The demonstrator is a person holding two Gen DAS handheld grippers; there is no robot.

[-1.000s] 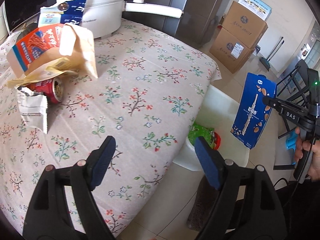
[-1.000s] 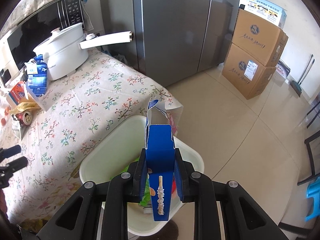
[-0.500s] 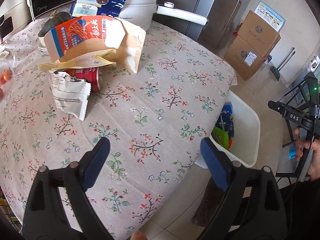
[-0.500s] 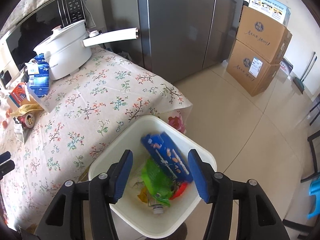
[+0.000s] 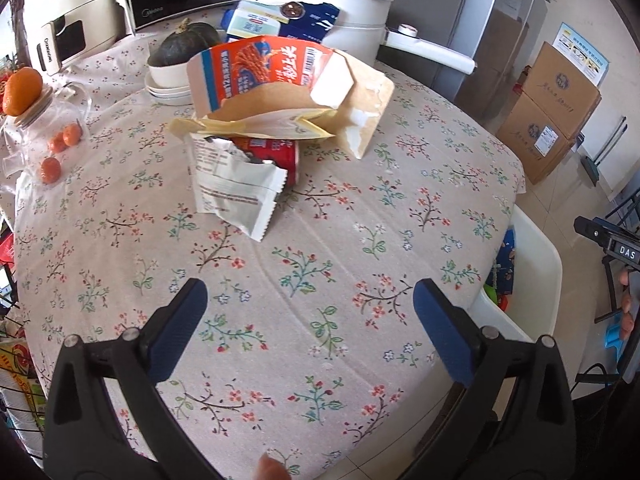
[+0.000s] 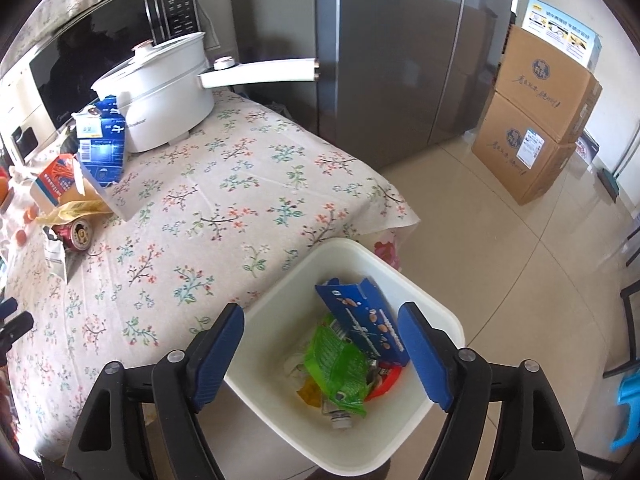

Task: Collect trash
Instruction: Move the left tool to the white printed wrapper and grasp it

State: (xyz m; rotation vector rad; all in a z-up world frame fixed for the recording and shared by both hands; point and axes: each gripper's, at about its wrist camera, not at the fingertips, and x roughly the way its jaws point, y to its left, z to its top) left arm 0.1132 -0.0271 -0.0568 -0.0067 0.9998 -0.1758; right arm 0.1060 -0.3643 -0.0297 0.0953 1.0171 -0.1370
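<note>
With the right gripper (image 6: 322,354) opening empty over the bin (image 6: 408,276), the left gripper (image 5: 310,326), fingers spreading, is best lowered squarely onto the wrapper (image 5: 236,188) left of frame centre on the tabletop (image 5: 360,208).

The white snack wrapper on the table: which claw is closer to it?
Left. The left claw hangs over the tablecloth just short of the wrapper; the right claw is over the bin.

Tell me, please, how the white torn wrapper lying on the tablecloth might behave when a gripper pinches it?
The white wrapper looks thin and crinkled, so probably floppy and very light. It leans against the red can, which lies on its side and may roll if nudged.
</note>
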